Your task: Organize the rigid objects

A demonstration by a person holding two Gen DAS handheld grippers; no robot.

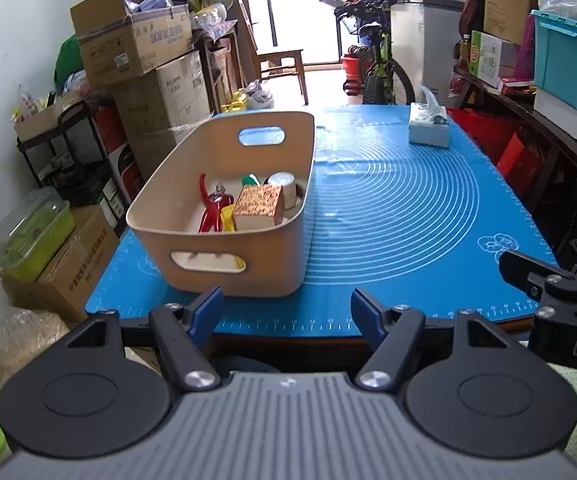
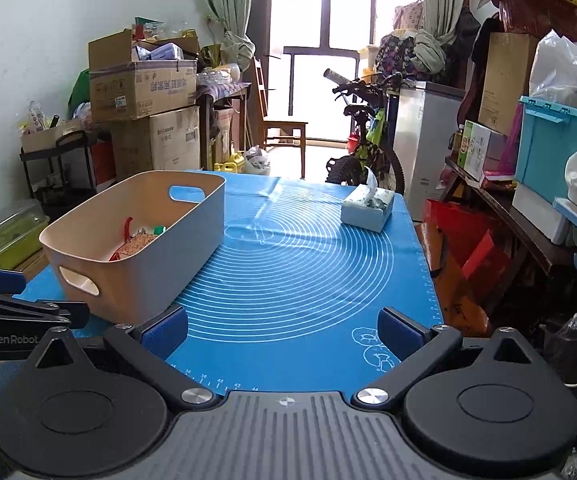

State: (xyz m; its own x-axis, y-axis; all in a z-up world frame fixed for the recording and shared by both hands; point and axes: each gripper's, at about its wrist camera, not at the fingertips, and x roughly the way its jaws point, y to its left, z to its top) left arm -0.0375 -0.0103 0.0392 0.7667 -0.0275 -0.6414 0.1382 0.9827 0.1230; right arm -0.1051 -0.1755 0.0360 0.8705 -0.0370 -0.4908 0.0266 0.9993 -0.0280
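Bin: beige plastic basket (image 1: pixel 224 216) with a cut-out handle at each end, standing on the left part of the blue mat (image 1: pixel 400 208); also seen from the right wrist view (image 2: pixel 136 240).
Bin contents: red-handled tool (image 1: pixel 212 210), lying against the near left inside; yellow piece (image 1: pixel 227 218) just beside it; speckled cork-coloured block (image 1: pixel 259 206) at centre; white cylindrical container (image 1: pixel 282 184) behind the block; green item (image 1: pixel 250 179) at the back, only partly visible.
Contents seen from right wrist: red handle (image 2: pixel 127 227), speckled block (image 2: pixel 138 245) and green item (image 2: pixel 159 229) showed above the rim; the rest was hidden by the wall.
Mat: blue silicone sheet with white concentric rings and ruler marks along the near edge, covering the table top.
Tissue box: pale blue pack (image 1: pixel 428 126) with a tissue sticking up, at the far right corner of the mat, well apart from the bin (image 2: pixel 367 209).
Left gripper (image 1: pixel 286 308): blue-padded fingers spread wide apart, holding nothing, at the near edge of the mat just before the bin's near end.
Right gripper (image 2: pixel 284 332): fingers likewise spread, holding nothing, above the near right part of the mat, beside the bin.
Surroundings: stacked cardboard boxes (image 1: pixel 136 44) at left; bicycle (image 1: pixel 376 60) before the window; teal crate (image 1: pixel 568 56) on shelving at right.
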